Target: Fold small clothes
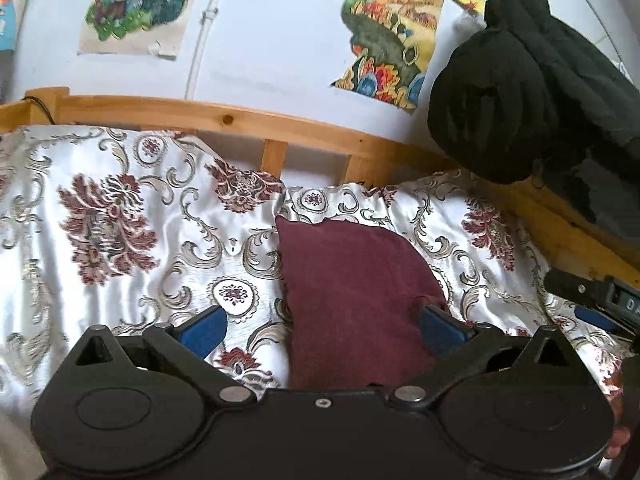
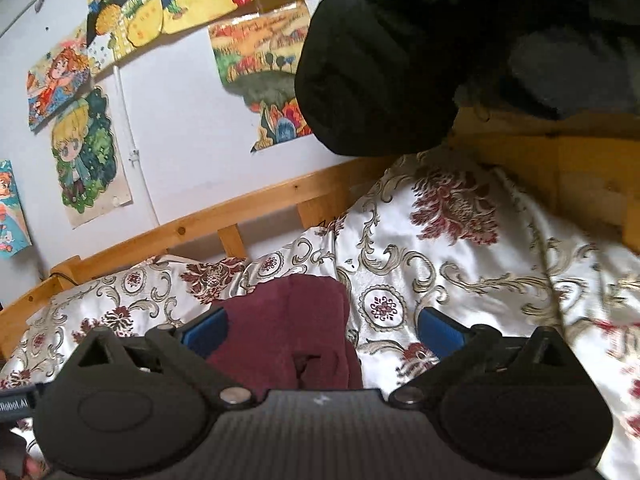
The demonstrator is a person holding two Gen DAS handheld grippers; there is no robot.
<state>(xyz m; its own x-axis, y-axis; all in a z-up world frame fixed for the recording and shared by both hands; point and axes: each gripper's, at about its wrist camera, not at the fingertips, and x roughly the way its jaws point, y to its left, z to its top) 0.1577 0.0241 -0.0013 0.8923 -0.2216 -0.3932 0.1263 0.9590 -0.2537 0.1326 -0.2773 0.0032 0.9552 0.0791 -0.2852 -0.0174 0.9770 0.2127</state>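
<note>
Taking the maroon garment (image 1: 352,296) as the landmark and reading from its left: the patterned bedspread (image 1: 120,208) is stretching away on that side, with the wooden bed rail (image 1: 248,120) running behind it and drawings (image 1: 136,4) hanging on the wall above. The left gripper (image 1: 324,328) is hovering over the garment's near left edge with its blue fingers (image 1: 206,330) spread wide and nothing pinched between them; one finger is sitting over bare bedspread left of the cloth, the other over the cloth's right edge. The garment itself is lying flat on the bedspread in a compact, rounded shape, apparently already folded at least once. To its right, the right gripper (image 2: 322,330) is likewise standing wide, gripping nothing, with the garment (image 2: 288,328) showing between its fingers toward the left one. Farther right and behind the garment, a bulky black garment (image 1: 520,88) is hanging over the bed frame. By my reading, both hands are letting go after a fold. The next move probably calls for checking that the fold is lying neat, then pinching two edges for another fold, or setting this piece aside.
</note>
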